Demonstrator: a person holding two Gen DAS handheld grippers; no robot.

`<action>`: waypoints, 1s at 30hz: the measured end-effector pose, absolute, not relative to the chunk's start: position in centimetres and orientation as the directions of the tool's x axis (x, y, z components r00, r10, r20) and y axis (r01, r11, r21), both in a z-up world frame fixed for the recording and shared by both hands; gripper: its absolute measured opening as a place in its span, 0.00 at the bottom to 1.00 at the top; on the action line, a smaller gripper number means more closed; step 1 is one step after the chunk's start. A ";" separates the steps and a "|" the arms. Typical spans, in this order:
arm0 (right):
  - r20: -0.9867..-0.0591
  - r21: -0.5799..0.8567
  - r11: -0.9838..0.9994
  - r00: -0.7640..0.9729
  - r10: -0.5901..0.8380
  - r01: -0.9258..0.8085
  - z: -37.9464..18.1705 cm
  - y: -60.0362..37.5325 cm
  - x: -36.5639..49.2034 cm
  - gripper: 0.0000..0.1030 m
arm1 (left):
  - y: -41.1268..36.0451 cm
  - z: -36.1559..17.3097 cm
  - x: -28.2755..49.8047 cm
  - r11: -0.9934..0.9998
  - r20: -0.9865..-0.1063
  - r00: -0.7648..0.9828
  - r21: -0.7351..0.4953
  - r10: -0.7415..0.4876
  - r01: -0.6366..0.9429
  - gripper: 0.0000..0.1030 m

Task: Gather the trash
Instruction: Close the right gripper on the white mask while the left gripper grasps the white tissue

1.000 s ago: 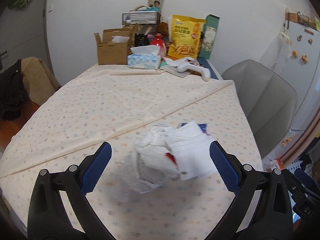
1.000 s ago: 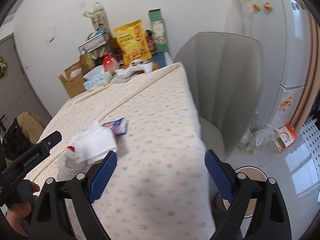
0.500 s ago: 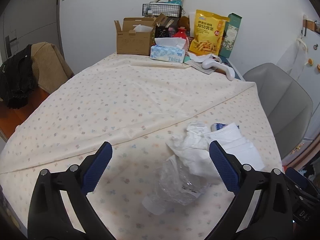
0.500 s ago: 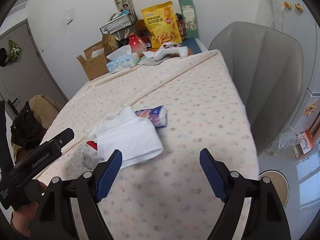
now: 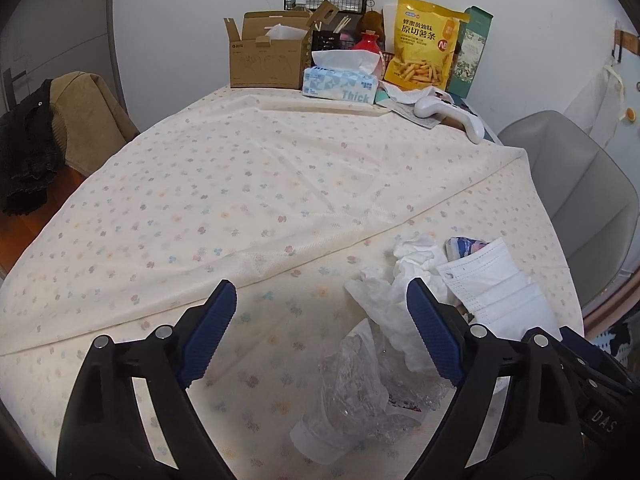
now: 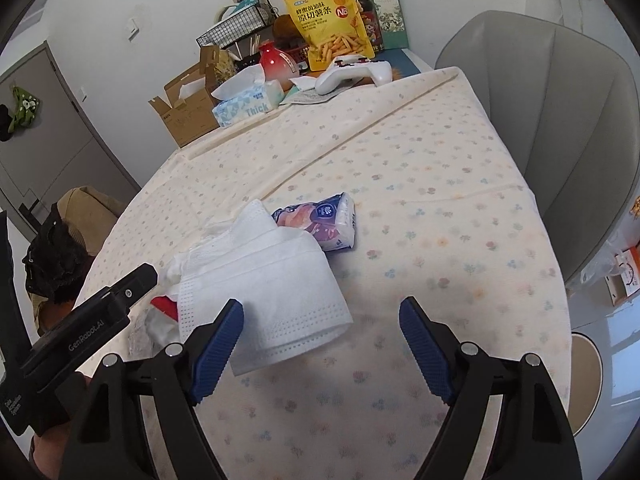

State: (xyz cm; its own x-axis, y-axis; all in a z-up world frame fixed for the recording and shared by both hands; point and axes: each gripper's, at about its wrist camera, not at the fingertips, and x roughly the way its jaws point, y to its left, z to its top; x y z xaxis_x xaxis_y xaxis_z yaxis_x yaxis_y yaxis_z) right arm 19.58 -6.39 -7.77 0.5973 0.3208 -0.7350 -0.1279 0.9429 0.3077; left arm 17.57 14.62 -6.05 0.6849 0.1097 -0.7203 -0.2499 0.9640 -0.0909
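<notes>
A pile of trash lies on the flowered tablecloth (image 5: 248,200): a crumpled clear plastic wrapper (image 5: 352,376), a white crumpled tissue (image 5: 404,276), a white face mask (image 5: 496,284) and a small blue tissue packet (image 5: 464,245). My left gripper (image 5: 320,286) hovers over the wrapper with its jaws closing; the wrapper lies between the fingers, untouched by the pads. My right gripper (image 6: 320,306) stands open over bare cloth, the face mask (image 6: 264,280) just ahead of its left finger. The tissue packet (image 6: 324,220) lies beyond. The left gripper's body (image 6: 92,324) shows at the left.
At the table's far end stand a cardboard box (image 5: 268,56), a tissue box (image 5: 340,82), a yellow snack bag (image 5: 424,48) and a white controller (image 5: 448,114). A grey chair (image 6: 560,120) stands at the right edge. A brown chair with a dark garment (image 5: 52,136) stands left.
Both grippers came down closer to the pile. The left view slid left, so the trash now sits by its right finger, and its jaws narrowed. The right gripper swung from the table edge toward the mask.
</notes>
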 end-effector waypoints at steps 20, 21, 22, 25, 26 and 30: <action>-0.657 0.339 0.929 0.670 0.345 -0.146 -3.9 -8.9 18.0 0.03 | 12.1 -5.2 18.9 0.975 -0.714 0.698 -0.111 0.056 -0.192 0.79; -0.654 0.343 0.928 0.673 0.347 -0.145 -3.7 -9.1 17.9 0.03 | 11.7 -5.2 19.0 0.977 -0.715 0.698 -0.110 0.049 -0.182 0.79; -0.648 0.346 0.927 0.679 0.346 -0.143 -3.5 -9.5 17.8 0.03 | 11.3 -5.2 19.2 0.979 -0.717 0.695 -0.107 0.045 -0.174 0.79; -0.642 0.348 0.929 0.690 0.334 -0.126 -3.1 -10.4 17.5 0.04 | 10.3 -5.8 19.8 0.983 -0.732 0.681 -0.098 0.034 -0.154 0.79; -0.651 0.340 0.933 0.686 0.326 -0.120 -3.2 -10.6 17.5 0.04 | 10.0 -6.1 19.9 0.984 -0.736 0.676 -0.094 0.034 -0.151 0.77; -0.684 0.320 0.944 0.670 0.289 -0.080 -4.3 -11.7 17.4 0.04 | 9.1 -7.4 20.5 0.987 -0.762 0.647 -0.086 0.024 -0.138 0.47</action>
State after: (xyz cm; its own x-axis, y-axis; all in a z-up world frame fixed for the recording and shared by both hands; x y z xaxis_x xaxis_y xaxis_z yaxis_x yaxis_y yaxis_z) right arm 17.39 -11.66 -4.29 0.6702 0.2886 -0.6838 -0.0803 0.9441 0.3198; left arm 20.45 9.13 -7.42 0.6466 0.0242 -0.7624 -0.1382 0.9867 -0.0859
